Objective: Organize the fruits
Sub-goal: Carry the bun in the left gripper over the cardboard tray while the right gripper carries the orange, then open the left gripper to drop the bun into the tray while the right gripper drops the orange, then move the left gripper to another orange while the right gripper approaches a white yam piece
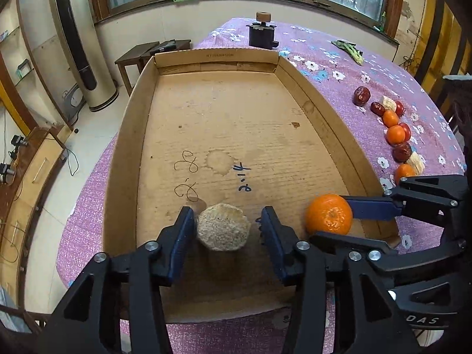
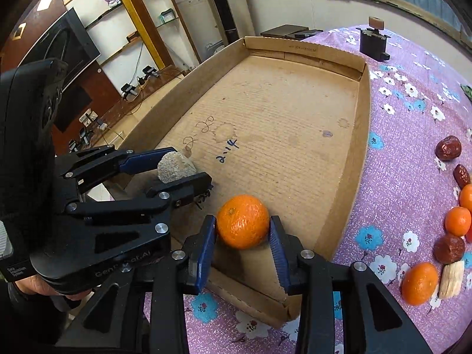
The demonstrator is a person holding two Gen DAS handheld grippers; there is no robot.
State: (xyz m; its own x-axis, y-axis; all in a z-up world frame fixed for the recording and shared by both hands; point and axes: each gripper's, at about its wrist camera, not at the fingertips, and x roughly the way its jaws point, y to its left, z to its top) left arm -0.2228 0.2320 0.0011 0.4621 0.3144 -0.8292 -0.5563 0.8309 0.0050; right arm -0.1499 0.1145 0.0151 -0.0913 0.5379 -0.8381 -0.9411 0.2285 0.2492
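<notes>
Right tool (image 2: 242,230) reaches in over the near right corner of the box (image 2: 364,112), both blue pads pressed on an orange (image 2: 242,221) and closed round it; the orange sits low over the box floor, whether touching it I cannot tell; seen from the left wrist, the same tool (image 1: 330,216) comes in level from the right, across the box wall (image 1: 324,124), with the orange (image 1: 329,214) at its tip. Left tool (image 1: 227,230) points forward along the box floor near the front edge, its jaws spread partly; a pale rough lump (image 1: 223,226) lies between them, the left pad against it or nearly so, the right pad clear of it; from the right wrist the lump (image 2: 175,166) shows resting between the left tool's (image 2: 188,166) jaws. On the flowered worktop (image 2: 413,153) right of the box lies a row of oranges (image 2: 419,283), dark red dates (image 2: 448,147) and pale pieces (image 2: 450,278); a dark stand (image 1: 262,34) sits beyond the box.
</notes>
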